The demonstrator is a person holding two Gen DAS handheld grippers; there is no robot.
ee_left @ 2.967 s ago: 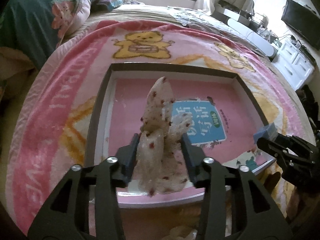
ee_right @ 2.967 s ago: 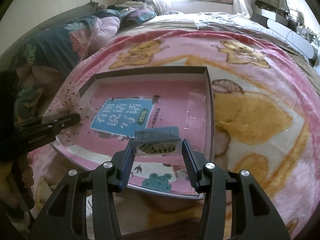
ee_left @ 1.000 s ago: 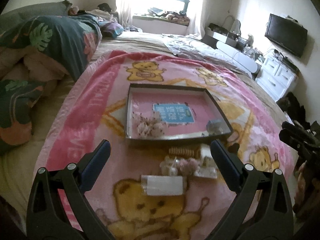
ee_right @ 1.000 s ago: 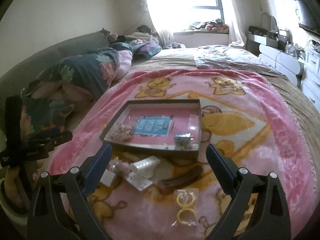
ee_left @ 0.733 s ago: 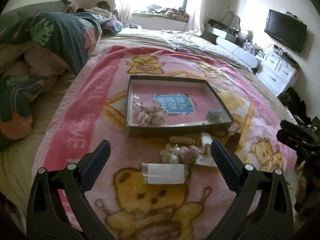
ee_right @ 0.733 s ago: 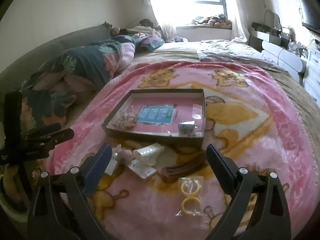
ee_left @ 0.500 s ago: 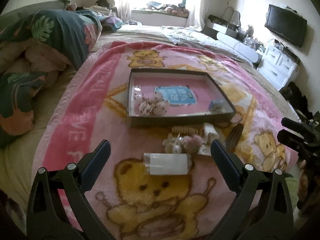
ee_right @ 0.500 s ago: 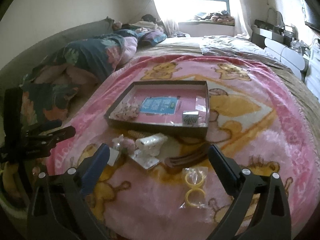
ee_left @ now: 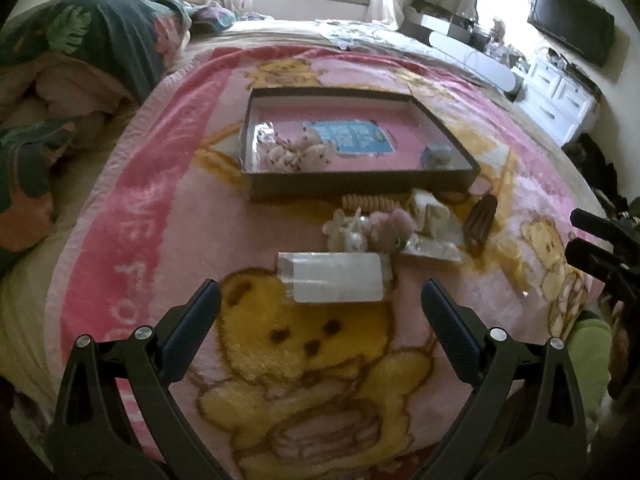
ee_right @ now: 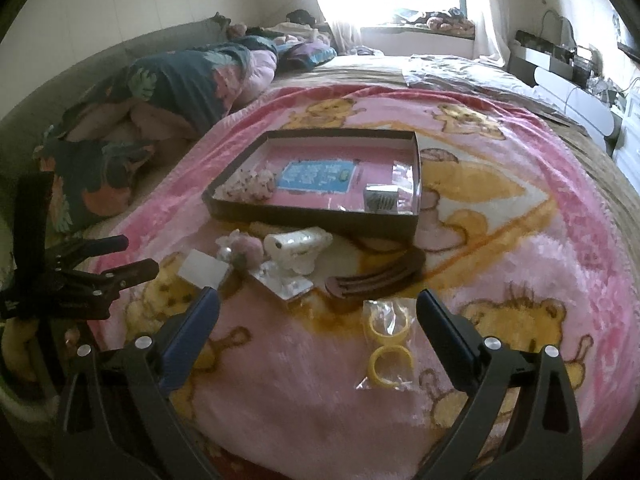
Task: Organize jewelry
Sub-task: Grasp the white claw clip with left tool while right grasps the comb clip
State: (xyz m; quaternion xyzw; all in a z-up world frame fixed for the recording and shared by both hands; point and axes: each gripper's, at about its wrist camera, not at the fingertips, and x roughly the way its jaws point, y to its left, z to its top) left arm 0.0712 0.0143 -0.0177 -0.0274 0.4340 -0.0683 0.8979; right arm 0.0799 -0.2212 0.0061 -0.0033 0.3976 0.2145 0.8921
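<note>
White capital letters run along the pink border of the blanket [ee_left: 132, 216] on the bed, and from the left side I can pick out only "VE FO", the rest lost to blur and the edge. The blue card [ee_left: 350, 138] lying in the dark tray [ee_left: 360, 186] carries printed white characters, but they are too small and soft to read.

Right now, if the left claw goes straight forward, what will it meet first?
Probably the clear box on the blanket, lying just ahead of the open left claw; depth is hard to judge.
</note>
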